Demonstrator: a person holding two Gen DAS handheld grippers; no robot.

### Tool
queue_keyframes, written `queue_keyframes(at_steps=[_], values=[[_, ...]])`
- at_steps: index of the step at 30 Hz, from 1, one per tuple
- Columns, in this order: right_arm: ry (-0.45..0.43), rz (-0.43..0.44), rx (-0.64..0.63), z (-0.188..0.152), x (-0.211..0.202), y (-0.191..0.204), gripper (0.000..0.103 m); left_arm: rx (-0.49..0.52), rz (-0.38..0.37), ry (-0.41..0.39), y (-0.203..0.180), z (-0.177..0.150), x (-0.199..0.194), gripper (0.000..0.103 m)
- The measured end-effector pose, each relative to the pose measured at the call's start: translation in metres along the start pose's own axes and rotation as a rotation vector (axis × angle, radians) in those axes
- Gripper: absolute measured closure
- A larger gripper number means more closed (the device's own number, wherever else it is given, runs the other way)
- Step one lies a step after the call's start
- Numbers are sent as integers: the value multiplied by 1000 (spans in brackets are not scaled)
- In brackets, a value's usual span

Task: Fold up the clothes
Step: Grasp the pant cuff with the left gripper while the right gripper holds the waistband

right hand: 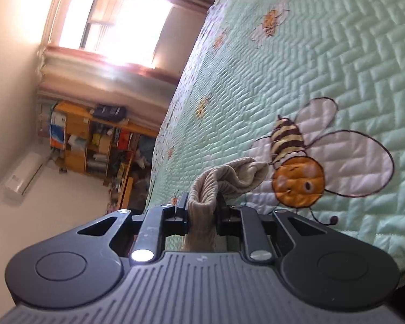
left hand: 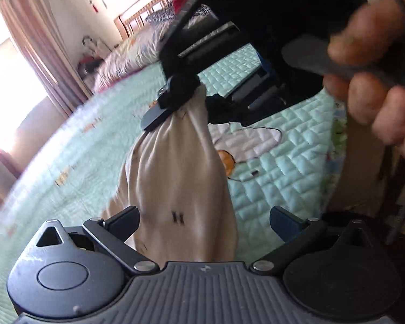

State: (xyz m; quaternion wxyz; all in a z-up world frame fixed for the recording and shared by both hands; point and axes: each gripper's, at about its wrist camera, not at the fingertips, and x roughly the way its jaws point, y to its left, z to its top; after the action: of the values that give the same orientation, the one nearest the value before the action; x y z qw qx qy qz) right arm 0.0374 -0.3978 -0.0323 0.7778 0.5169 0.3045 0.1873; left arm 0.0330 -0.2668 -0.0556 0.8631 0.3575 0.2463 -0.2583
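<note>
Left wrist view: sock's (left hand: 175, 178) lower end hidden behind hand-held gripper (left hand: 203, 222).

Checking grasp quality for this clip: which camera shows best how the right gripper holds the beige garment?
The right wrist view: the right gripper is shut on the beige garment, its ribbed edge pinched between the fingers. The left wrist view shows the pinch from outside, the garment hanging below.

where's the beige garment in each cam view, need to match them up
Left wrist: beige garment hangs down the centre, its top pinched in the right gripper, its lower part between the open fingers of the left gripper.
Right wrist: only a ribbed edge of it shows at lower centre, clamped in the right gripper.
Shared landmark: the green quilt with its bee pattern.
</note>
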Motion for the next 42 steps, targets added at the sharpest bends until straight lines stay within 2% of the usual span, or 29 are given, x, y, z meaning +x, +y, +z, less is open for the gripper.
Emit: queue_keyframes(at_steps=[2,5,7,8,10,11,12,14,17,18,19,21,22,23,24,27,32,35,42], values=[[12,6,-2,2,-2,4,83,60,51,-9,-5,7,4,1],[23,12,10,4,-7,4,83,140,84,-45,-14,11,5,2],[31,12,14,3,-8,3,83,194,105,-69,-19,14,5,8],[36,12,15,2,-9,2,82,221,116,-81,-22,16,6,16],[42,12,20,1,-10,0,82,196,91,-65,-16,18,7,47],[43,7,19,0,-11,-1,80,176,74,-53,-11,18,8,76],[45,1,14,-1,-12,-2,78,154,63,-43,-6,19,9,89],[48,-6,1,-2,-13,-2,76,79,19,-27,11,19,9,92],[32,20,31,-2,-15,-5,65,-170,-93,-14,59,19,4,93],[-1,44,44,-1,-20,-6,60,-284,-150,-10,82,16,3,93],[-44,75,61,-1,-28,-7,56,-439,-223,-9,111,8,2,93],[-127,136,97,0,-42,-12,38,-764,-369,-30,171,-16,0,94],[-166,165,117,1,-49,-17,37,-909,-433,-61,199,-32,-3,94],[-197,178,127,1,-55,-21,36,-1012,-470,-92,221,-45,-7,94],[-210,176,133,0,-58,-27,35,-1070,-500,-121,241,-57,-11,94],[-197,156,181,-9,-54,-50,34,-1171,-508,-202,282,-83,-30,94],[-102,118,236,-39,-28,-75,34,-1289,-487,-304,311,-117,-47,94],[-54,104,193,-53,-17,-73,35,-1342,-462,-335,317,-132,-54,94],[-39,92,107,-57,-19,-61,35,-1473,-452,-407,331,-151,-59,94]])
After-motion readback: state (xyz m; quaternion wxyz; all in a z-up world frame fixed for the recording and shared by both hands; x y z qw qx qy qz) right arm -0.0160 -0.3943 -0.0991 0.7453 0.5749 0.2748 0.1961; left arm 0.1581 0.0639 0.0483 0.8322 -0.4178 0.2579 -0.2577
